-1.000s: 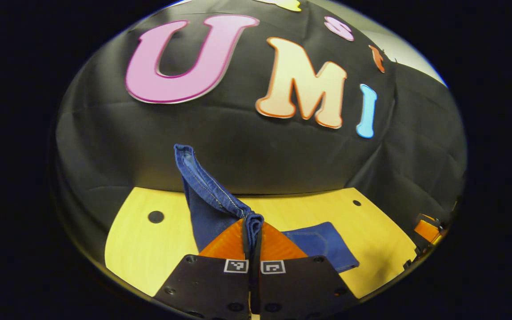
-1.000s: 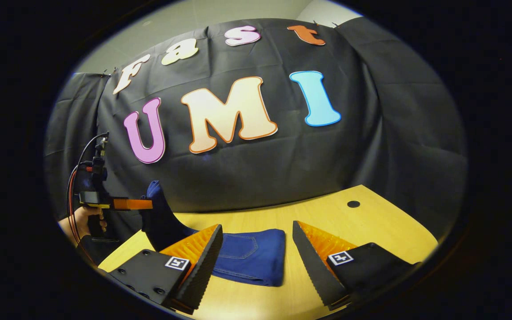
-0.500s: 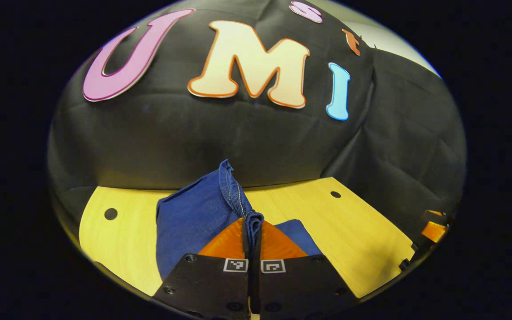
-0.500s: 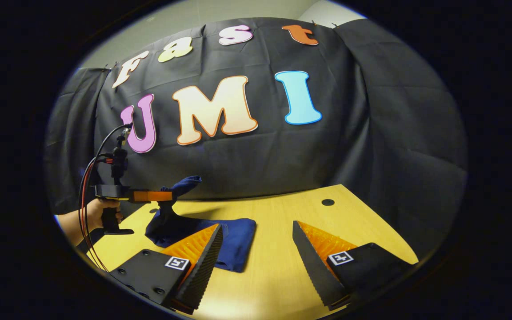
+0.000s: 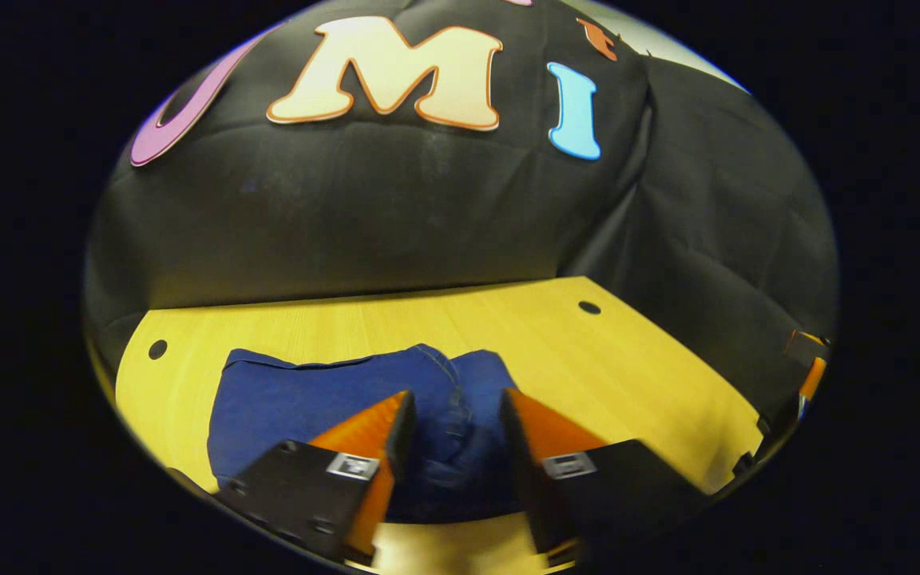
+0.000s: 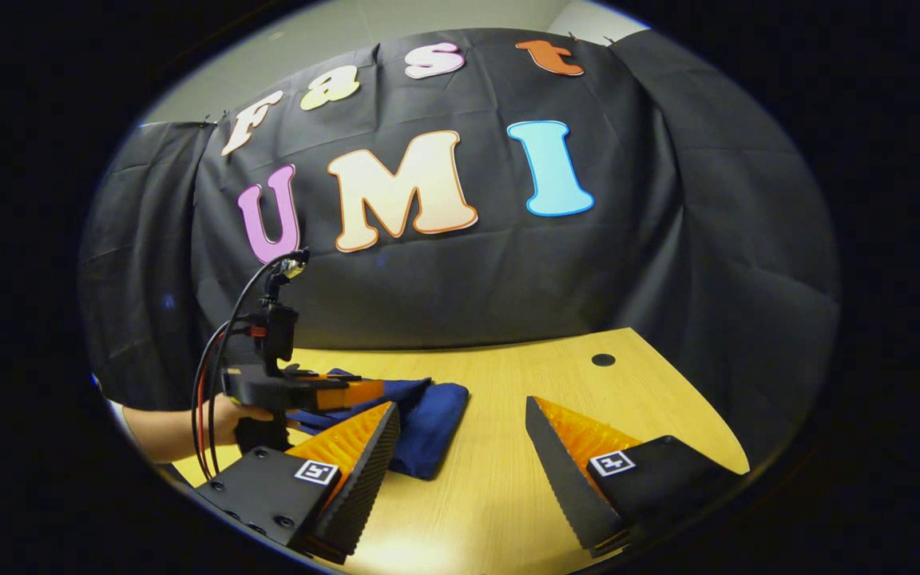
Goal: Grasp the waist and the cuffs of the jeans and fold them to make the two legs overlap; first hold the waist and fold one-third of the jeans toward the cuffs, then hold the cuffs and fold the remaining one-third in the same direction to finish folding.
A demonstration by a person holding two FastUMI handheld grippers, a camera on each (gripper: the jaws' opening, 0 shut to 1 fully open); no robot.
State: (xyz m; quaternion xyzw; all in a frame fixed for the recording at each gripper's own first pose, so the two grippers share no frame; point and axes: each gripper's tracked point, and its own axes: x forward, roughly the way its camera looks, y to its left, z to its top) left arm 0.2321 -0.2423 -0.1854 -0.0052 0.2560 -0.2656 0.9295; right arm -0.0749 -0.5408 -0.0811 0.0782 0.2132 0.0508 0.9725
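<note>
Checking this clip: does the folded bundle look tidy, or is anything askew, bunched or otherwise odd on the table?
Mostly tidy. The jeans lie folded in a compact stack on the table. The one rough spot: the top layer bunches into a rumpled ridge between the fingers of the open left gripper, not flat. The right gripper hangs open beside the jeans, apart from them.

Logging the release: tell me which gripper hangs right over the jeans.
The left gripper: its open fingers straddle the folded jeans. The right gripper, also open, hovers over bare table beside them.

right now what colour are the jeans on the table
Dark blue denim; the jeans show best in the left gripper view, lying folded on the table.
</note>
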